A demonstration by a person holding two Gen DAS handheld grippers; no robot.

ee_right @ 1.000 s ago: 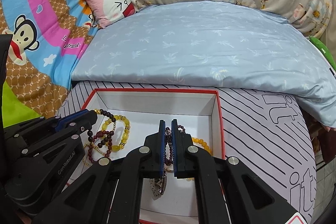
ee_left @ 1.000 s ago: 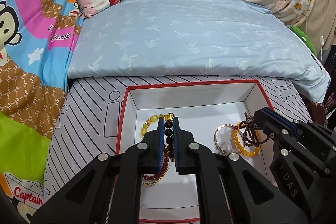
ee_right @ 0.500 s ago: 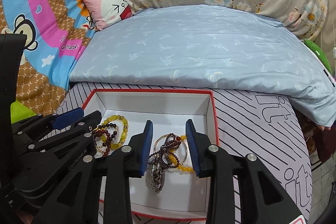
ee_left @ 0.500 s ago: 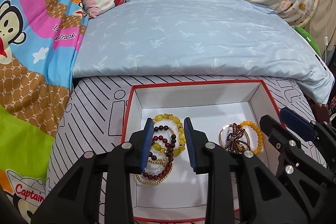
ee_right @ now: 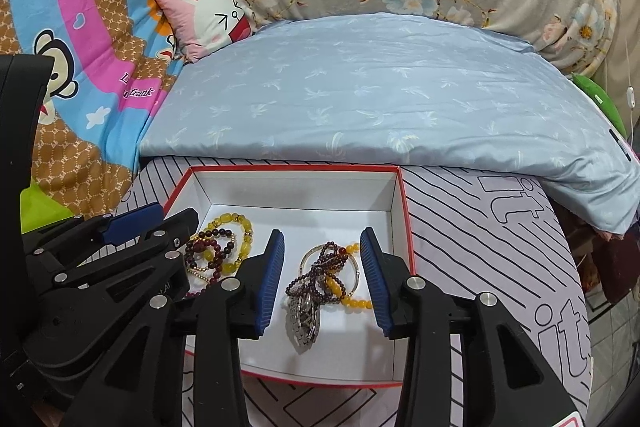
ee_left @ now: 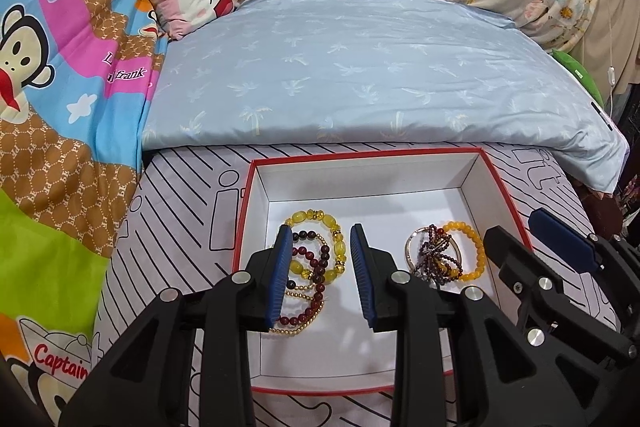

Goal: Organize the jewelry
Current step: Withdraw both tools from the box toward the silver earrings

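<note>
Both of your tongs hang above the red-rimmed white box (ee_left: 256,211), which sits on the striped cover of the bed with all the jewelry inside. The left tongs (ee_left: 320,275) stand parted and empty over the yellow, dark-red and gold bead bracelets (ee_left: 316,259) heaped at the box's left. The right tongs (ee_right: 322,279) are spreading wider, with nothing pressed between the pads, over the tangle of purple bead strand, silver bangle and orange bead bracelet (ee_right: 328,275) at the box's right. The risk, as judged from this layout: each heap is interlaced, so closing on one strand would likely drag its neighbours up with it, and they could spill over the low wall onto the soft cover, where the box itself may tip or slide if nudged. The two tongs also work close together, so crossing paths could knock them against each other. The right wrist view alone shows a metal link watch band (ee_right: 304,319) lying under the purple strand; in the left wrist view that spot is hidden behind the left tongs' own finger. The left wrist view in turn shows the gold chain loop at the near edge of the left heap, which the left tongs cover in the right wrist view.
</note>
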